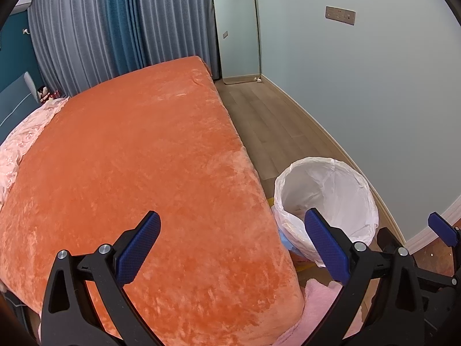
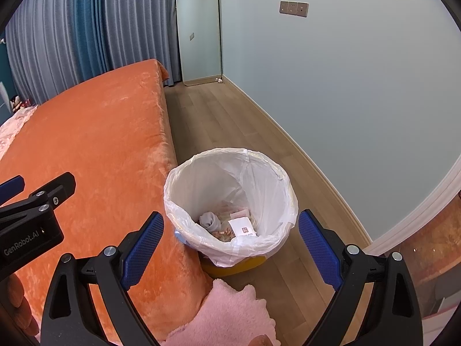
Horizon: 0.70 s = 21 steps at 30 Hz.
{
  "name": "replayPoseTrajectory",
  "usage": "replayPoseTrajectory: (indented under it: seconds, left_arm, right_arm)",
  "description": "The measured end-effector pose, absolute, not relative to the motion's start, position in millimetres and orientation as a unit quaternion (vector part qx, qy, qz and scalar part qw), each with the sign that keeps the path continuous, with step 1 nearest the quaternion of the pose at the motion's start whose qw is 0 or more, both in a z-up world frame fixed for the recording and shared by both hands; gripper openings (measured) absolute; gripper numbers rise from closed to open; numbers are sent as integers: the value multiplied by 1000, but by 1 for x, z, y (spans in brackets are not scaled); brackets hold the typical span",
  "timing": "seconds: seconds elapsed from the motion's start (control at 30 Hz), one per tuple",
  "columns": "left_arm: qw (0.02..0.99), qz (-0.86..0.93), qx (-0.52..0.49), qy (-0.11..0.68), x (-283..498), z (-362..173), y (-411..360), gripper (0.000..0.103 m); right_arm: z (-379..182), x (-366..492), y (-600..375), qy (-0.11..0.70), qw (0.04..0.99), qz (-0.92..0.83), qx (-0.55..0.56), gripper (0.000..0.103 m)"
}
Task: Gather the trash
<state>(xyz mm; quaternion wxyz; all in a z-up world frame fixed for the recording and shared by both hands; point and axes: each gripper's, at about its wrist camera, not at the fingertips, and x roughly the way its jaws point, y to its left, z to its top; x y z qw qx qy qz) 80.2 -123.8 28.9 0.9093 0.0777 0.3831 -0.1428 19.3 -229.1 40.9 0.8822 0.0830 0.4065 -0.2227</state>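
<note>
Well, left wrist view: left gripper [image 1: 233,248] wide open, empty, over fuzzy orange bed [image 1: 129,158]; round bin [image 1: 325,199] w/ crinkly white liner on wood floor [image 1: 265,121] just beside bed.

Right wrist view: right gripper [image 2: 230,245] wide open, empty, above bin [image 2: 230,201]; trash [image 2: 230,225] (paper scraps, grey wad) inside. Pink fluffy rug [image 2: 230,311] near bin; mirror [image 2: 198,28] well beyond.

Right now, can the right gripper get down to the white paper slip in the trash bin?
Probably yes. The right gripper hangs above the trash bin, jaws open and empty, the bin's mouth is uncovered, and the white paper slip lies on top of the trash.
</note>
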Motion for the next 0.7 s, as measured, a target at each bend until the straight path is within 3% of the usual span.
replayPoseTrajectory:
  seconds: [0.7]
  left_arm:
    - [908, -146, 84, 384, 76, 27, -126, 96]
  right_arm:
    - [39, 18, -233, 407, 881, -225, 83, 91]
